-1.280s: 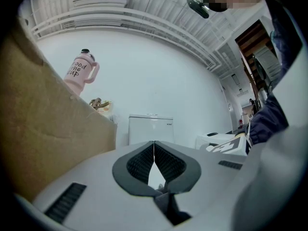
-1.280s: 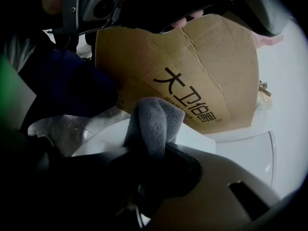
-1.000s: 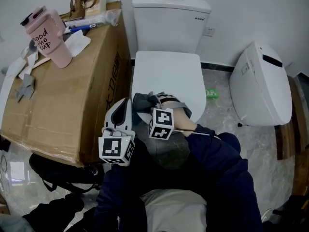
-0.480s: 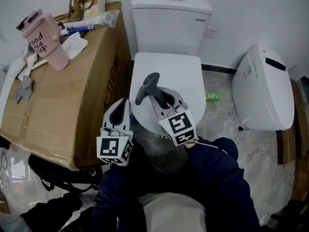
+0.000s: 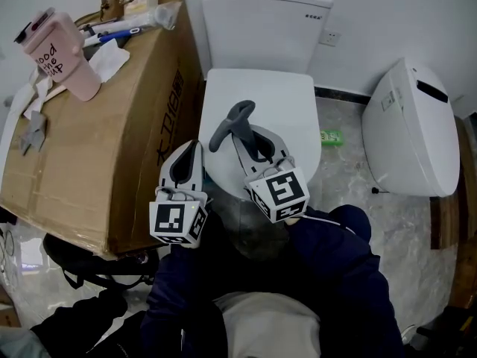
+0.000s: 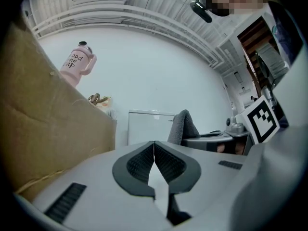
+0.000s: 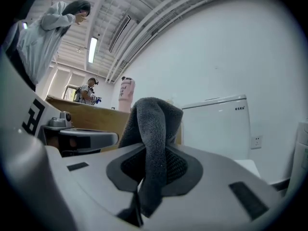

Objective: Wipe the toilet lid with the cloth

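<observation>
The white toilet lid [image 5: 279, 99] is down, below the cistern [image 5: 261, 21]. A dark grey cloth [image 5: 229, 121] is pinched in my right gripper [image 5: 240, 125], which is shut on it and raised over the lid's near left part. In the right gripper view the cloth [image 7: 154, 129] folds over the jaw tips and hangs between them. My left gripper [image 5: 188, 162] is shut with nothing in it, beside the lid's left front edge; its jaws meet in the left gripper view [image 6: 154, 155].
A large cardboard box [image 5: 97, 133] stands left of the toilet, with a pink tumbler [image 5: 56, 54], paper and pens on top. A second white toilet seat unit [image 5: 414, 129] lies on the marble floor at the right. A green packet [image 5: 332, 136] lies beside the base.
My right gripper came up off the lid's front edge with the cloth and now points toward the cistern. The left gripper has hardly moved.
</observation>
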